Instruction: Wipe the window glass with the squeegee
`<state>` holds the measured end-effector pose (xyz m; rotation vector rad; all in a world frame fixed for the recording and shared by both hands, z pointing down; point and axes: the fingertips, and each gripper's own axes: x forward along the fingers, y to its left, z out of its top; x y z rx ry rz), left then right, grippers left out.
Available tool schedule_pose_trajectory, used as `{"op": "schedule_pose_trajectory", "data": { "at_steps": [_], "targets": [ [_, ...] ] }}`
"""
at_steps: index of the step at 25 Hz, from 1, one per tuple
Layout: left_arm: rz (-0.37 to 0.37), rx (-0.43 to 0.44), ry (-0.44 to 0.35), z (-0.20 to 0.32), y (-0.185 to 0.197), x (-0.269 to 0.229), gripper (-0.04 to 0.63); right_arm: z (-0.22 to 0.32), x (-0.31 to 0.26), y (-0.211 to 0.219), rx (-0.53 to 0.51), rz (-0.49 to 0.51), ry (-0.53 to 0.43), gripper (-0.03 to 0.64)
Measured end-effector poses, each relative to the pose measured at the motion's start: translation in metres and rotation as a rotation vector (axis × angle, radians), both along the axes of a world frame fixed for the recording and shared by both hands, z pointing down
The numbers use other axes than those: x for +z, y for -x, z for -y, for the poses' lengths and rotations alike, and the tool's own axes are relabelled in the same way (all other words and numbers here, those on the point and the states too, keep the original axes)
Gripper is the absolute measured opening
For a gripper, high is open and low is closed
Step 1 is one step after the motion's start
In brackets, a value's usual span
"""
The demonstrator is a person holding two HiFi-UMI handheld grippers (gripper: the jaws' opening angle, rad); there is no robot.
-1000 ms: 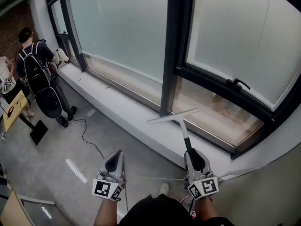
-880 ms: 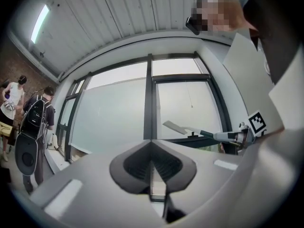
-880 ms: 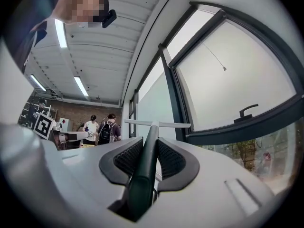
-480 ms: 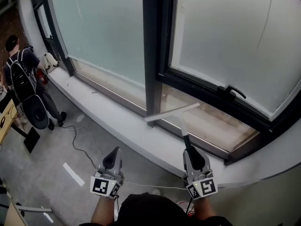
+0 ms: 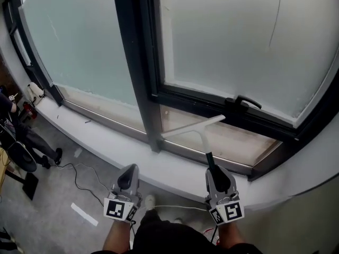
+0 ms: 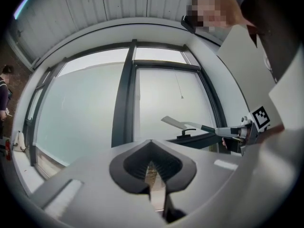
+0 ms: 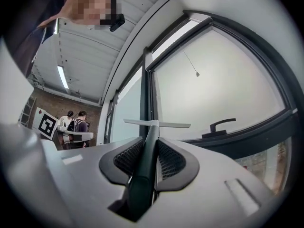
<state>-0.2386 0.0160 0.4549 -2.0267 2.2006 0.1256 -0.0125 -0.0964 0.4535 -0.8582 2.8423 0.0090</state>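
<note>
The squeegee (image 5: pixel 194 129) is pinched in the right gripper (image 5: pixel 215 171) fingers; the left gripper (image 5: pixel 128 174) fingers are pressed together, empty; the glass (image 5: pixel 228 46), upper right, is judged not yet wiped.

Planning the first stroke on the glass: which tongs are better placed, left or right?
Right. The right tongs clamp the squeegee by its handle, blade raised toward the right pane. The left tongs are shut on nothing, apart from the squeegee.

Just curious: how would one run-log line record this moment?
right gripper: shut on squeegee | left gripper: shut, empty | window glass contact: unclear
</note>
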Motion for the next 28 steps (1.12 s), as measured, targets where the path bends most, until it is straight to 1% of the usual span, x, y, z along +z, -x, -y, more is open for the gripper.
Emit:
{"op": "schedule_pose_trajectory", "data": {
  "at_steps": [4,6,8,12,15,17,19,21,23,24,28],
  "targets": [
    [-0.02,0.08,-0.036,0.04,0.016,0.001,-0.002,0.019,-0.02,0.008,0.078,0.006,-0.078,0.097],
    [-0.024,0.118,-0.043,0.06,0.027,0.002,-0.002,0.029,-0.03,0.015,0.126,0.007,-0.123,0.098],
    [-0.023,0.162,-0.045,0.079,0.038,-0.001,-0.002,0.04,-0.039,0.024,0.179,0.014,-0.145,0.098],
    [-0.022,0.236,-0.07,0.107,0.074,-0.017,-0.002,0.057,-0.067,0.06,0.238,0.022,-0.193,0.098],
    [-0.027,0.255,-0.085,0.126,0.105,-0.022,-0.002,0.067,-0.086,0.09,0.277,0.011,-0.249,0.098],
    [-0.021,0.269,-0.08,0.14,0.121,-0.027,-0.002,0.074,-0.093,0.106,0.317,0.017,-0.265,0.098],
    [-0.006,0.31,-0.07,0.156,0.127,-0.034,-0.002,0.081,-0.096,0.119,0.374,0.022,-0.275,0.098],
    [0.023,0.368,-0.094,0.168,0.128,-0.049,-0.002,0.087,-0.101,0.127,0.442,0.029,-0.283,0.098],
    [0.055,0.406,-0.116,0.177,0.13,-0.062,-0.002,0.095,-0.108,0.132,0.506,0.047,-0.286,0.098],
    [0.058,0.418,-0.12,0.181,0.132,-0.067,-0.002,0.098,-0.113,0.134,0.537,0.053,-0.294,0.098],
    [0.029,0.474,-0.147,0.197,0.129,-0.081,-0.002,0.114,-0.142,0.141,0.634,0.055,-0.356,0.098]
  ]
}}
